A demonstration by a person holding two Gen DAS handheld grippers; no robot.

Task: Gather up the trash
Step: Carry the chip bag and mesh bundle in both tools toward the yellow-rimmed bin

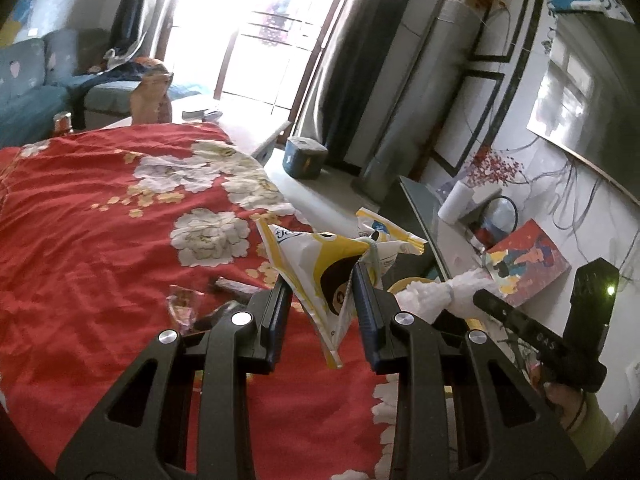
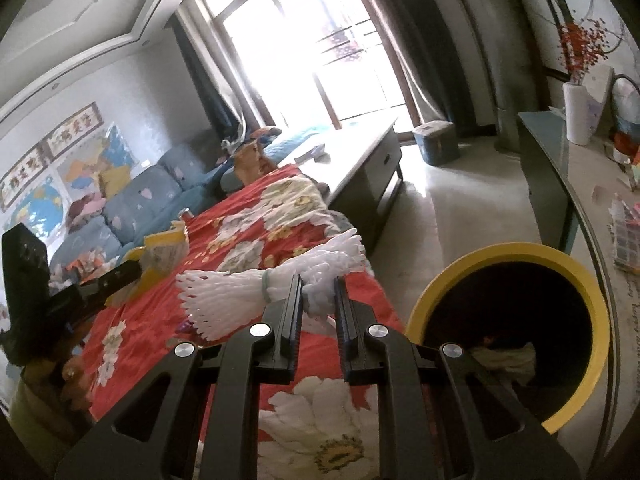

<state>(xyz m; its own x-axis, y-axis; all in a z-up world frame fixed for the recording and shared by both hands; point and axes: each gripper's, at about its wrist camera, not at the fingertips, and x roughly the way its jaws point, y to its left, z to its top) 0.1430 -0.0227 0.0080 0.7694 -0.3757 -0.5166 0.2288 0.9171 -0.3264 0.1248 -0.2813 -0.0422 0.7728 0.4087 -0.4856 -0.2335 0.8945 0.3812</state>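
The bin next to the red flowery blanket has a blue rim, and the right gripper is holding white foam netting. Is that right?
Not quite. The bin has a yellow rim, not blue, as the right wrist view shows. The rest holds: it stands beside the red flowery blanket, and the right gripper is shut on the white foam netting.

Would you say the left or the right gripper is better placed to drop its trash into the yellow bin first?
Right, probably. The right gripper, shut on the white foam net, has the yellow bin just beside it; the left gripper, holding the snack bag, is above the red cloth.
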